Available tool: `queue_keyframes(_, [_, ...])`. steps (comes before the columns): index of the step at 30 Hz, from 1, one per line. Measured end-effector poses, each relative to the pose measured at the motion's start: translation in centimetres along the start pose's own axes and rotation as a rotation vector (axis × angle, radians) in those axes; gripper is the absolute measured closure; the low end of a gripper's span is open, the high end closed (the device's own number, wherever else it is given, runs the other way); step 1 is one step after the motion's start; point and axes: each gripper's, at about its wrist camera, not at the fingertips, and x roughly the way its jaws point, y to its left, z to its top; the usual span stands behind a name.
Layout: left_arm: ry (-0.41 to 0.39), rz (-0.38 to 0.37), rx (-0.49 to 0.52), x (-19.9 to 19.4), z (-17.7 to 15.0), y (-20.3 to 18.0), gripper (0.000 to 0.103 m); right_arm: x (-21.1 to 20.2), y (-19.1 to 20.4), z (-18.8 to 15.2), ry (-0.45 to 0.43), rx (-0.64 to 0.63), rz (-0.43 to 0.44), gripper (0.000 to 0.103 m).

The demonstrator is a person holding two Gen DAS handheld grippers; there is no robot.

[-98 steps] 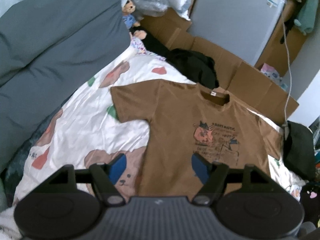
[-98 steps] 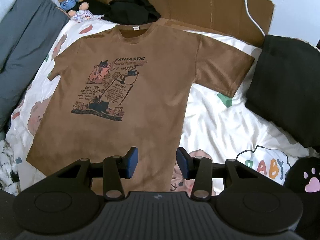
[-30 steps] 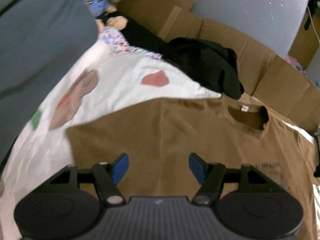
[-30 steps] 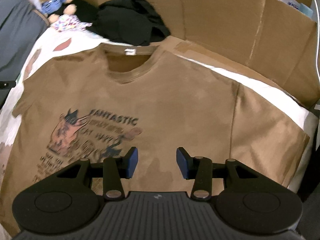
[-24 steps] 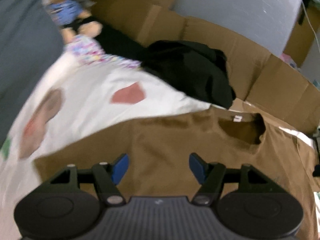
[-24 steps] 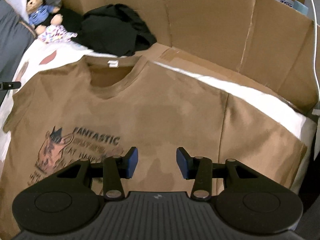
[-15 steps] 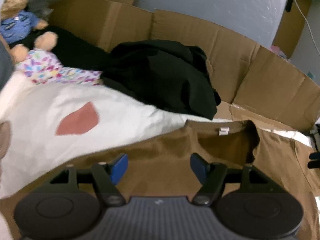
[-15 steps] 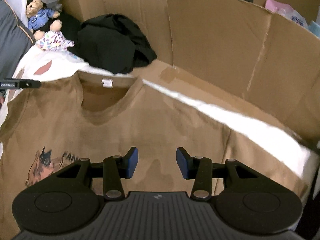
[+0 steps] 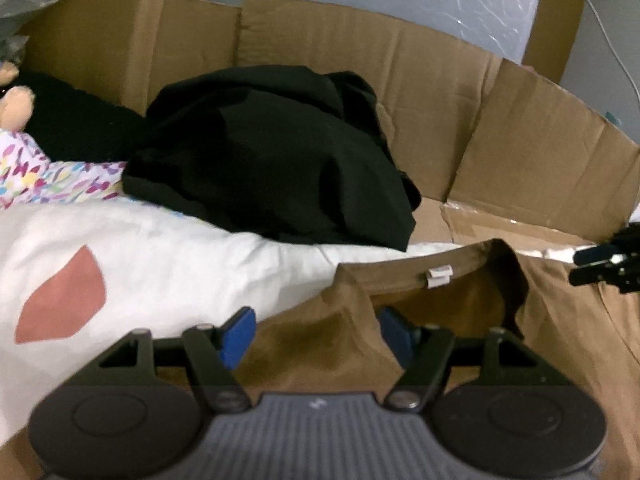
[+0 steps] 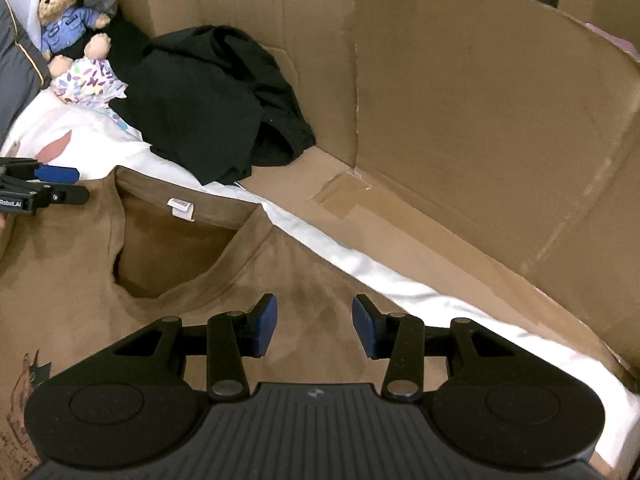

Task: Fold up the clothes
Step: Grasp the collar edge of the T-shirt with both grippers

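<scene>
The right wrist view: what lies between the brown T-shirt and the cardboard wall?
A strip of white bedsheet, then flat cardboard flap, beside the brown T-shirt and before the cardboard wall.

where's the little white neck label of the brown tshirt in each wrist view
Left wrist view: white neck label right of centre, on the back collar, just above the right blue fingertip.
Right wrist view: it sits left of centre, above the open neck hole.
Shared landmark: black clothes pile beyond the collar.

Soft, even indoor light, strong fisheye bend

Left view is slightly blurred; black corners vignette both views; the black garment (image 9: 272, 160) loses detail, and the white bedsheet (image 10: 384, 276) glares mildly.
</scene>
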Motion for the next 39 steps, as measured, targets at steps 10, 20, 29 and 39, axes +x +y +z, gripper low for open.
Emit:
queue_keyframes(10, [0.03, -0.024, 0.091, 2.1, 0.5, -0.2, 0.036, 2.9, 0.7, 1.7, 0.017, -0.076, 0.029, 0.056])
queue_keyframes(20, [0.05, -0.081, 0.079, 2.9, 0.4, 0.6, 0.087, 5.5, 1.4, 3.2, 0.032, -0.146, 0.064, 0.057])
queue_keyframes(29, [0.024, -0.058, 0.055, 3.2, 1.1, 1.4, 0.094, 6.2, 0.7, 3.3, 0.012, -0.08, 0.112, 0.095])
queue_keyframes(39, [0.067, -0.04, 0.055, 5.3, 1.2, 1.8, 0.093, 7.4, -0.2, 3.8, 0.032, 0.013, 0.079, 0.096])
